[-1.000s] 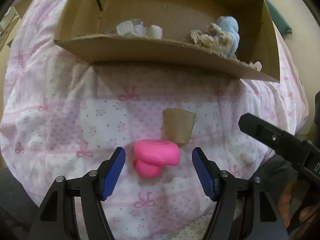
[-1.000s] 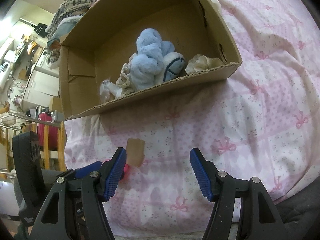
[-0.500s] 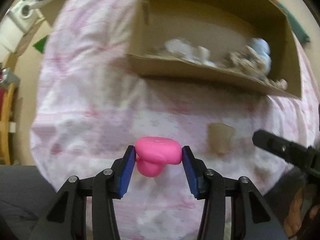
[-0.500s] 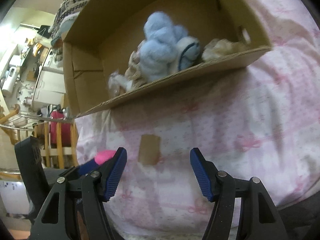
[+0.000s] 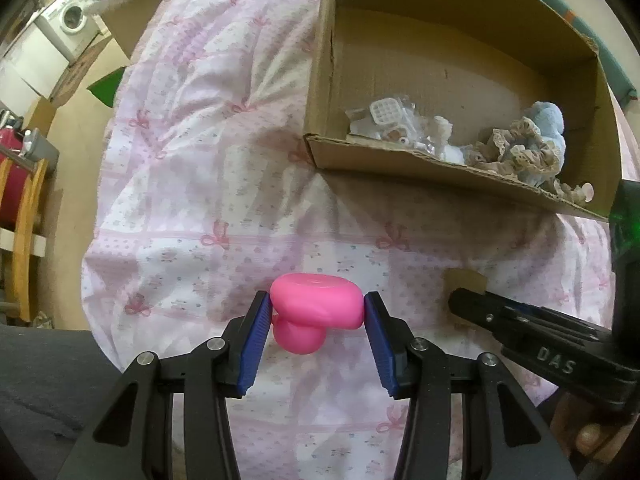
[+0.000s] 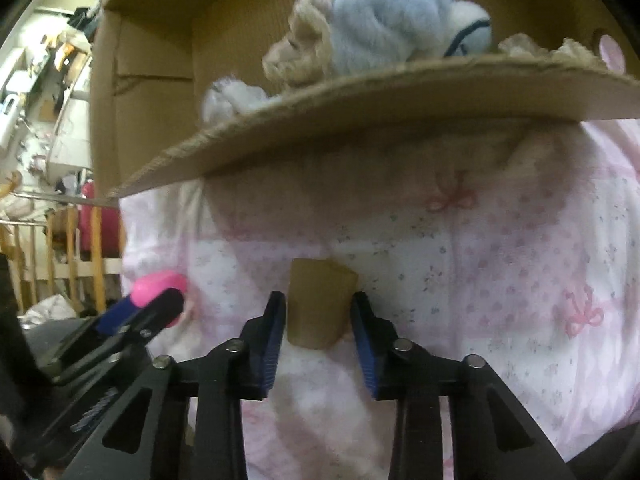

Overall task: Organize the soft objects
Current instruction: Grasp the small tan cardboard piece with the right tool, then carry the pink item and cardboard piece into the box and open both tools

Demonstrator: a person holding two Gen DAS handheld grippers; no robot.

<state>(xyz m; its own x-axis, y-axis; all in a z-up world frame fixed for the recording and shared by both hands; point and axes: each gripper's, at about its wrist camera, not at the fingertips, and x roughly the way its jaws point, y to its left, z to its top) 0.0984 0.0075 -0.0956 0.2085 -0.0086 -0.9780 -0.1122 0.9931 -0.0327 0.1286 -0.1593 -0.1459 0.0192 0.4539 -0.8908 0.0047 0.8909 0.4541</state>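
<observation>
My left gripper [image 5: 316, 312] is shut on a pink mushroom-shaped soft toy [image 5: 316, 306] and holds it over the pink bedspread [image 5: 192, 184]. The toy also shows in the right wrist view [image 6: 158, 286]. My right gripper [image 6: 319, 312] has its jaws closed in on either side of a small tan piece [image 6: 320, 304] lying on the bedspread; its pads look to be touching it. An open cardboard box [image 5: 440, 60] lies beyond, holding a blue plush [image 5: 544, 120], lace scrunchies [image 5: 516, 152] and small white items [image 5: 388, 120].
The box's front flap [image 6: 360, 112] hangs low just above the right gripper. A wooden chair [image 5: 24, 216] and a washing machine [image 5: 72, 20] stand off the bed at the left. The right gripper's body [image 5: 540, 344] lies close on the left gripper's right.
My left gripper closed on the pink toy and lifted it, swinging left. My right gripper moved forward and down to the tan piece and narrowed its jaws around it.
</observation>
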